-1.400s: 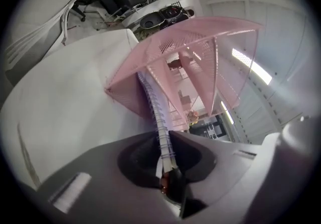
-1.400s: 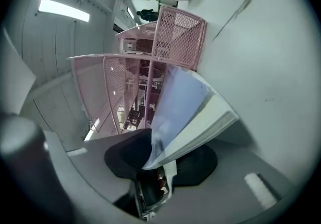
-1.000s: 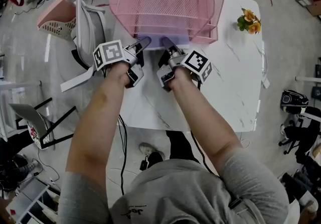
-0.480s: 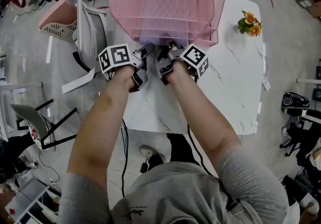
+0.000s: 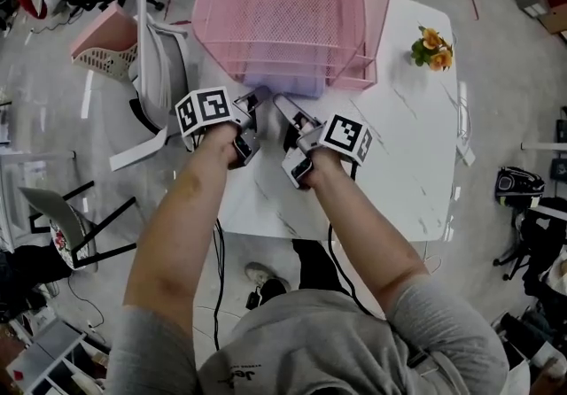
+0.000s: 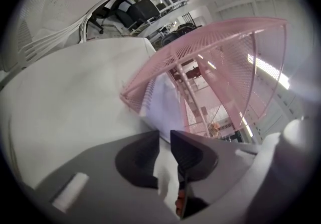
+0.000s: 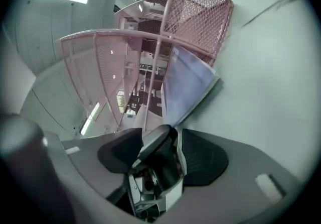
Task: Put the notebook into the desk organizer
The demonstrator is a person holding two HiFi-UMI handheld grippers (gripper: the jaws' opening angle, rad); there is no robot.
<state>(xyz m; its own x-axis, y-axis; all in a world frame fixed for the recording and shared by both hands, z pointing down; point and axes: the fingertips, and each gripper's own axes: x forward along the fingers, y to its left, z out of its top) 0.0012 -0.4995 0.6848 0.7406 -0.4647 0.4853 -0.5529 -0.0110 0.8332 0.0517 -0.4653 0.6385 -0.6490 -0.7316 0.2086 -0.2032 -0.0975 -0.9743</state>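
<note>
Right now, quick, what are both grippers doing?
Left gripper: open, closing, empty.
Right gripper: opening, empty.

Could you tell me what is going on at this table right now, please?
A person works at the white marble-patterned table with a two-jaw gripper in each hand. The lavender notebook lies in the bottom tray of the pink wire-mesh desk organizer, with its near edge poking out at the front. The left gripper and the right gripper sit just in front of that edge, and neither holds anything. The left jaws are closing to a narrow gap, while the right jaws are opening.
</note>
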